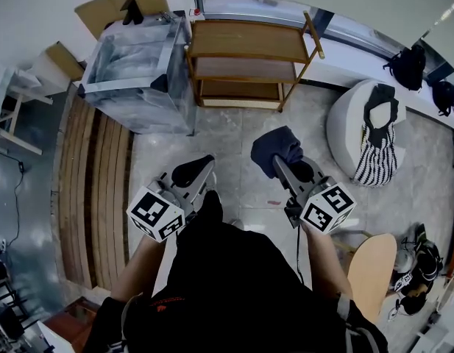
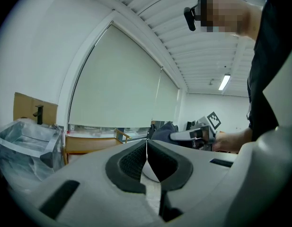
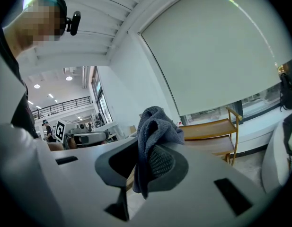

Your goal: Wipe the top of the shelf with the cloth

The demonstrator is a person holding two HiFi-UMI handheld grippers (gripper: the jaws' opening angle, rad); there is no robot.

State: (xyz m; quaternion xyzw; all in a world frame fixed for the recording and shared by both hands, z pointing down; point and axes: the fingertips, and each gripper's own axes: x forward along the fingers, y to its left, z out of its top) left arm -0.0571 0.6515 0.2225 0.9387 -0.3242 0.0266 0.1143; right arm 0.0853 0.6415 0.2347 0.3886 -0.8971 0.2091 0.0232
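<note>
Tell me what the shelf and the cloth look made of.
The shelf: probably wood, warm brown, smooth satin finish; grain too small to confirm. The cloth: soft dark grey-blue fabric, matte, perhaps microfibre; it bunches and droops in folds.

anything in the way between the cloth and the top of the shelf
Nothing visible. The cloth is clamped in the right gripper, only bare floor lies between it and the shelf, and the top board is bare.
</note>
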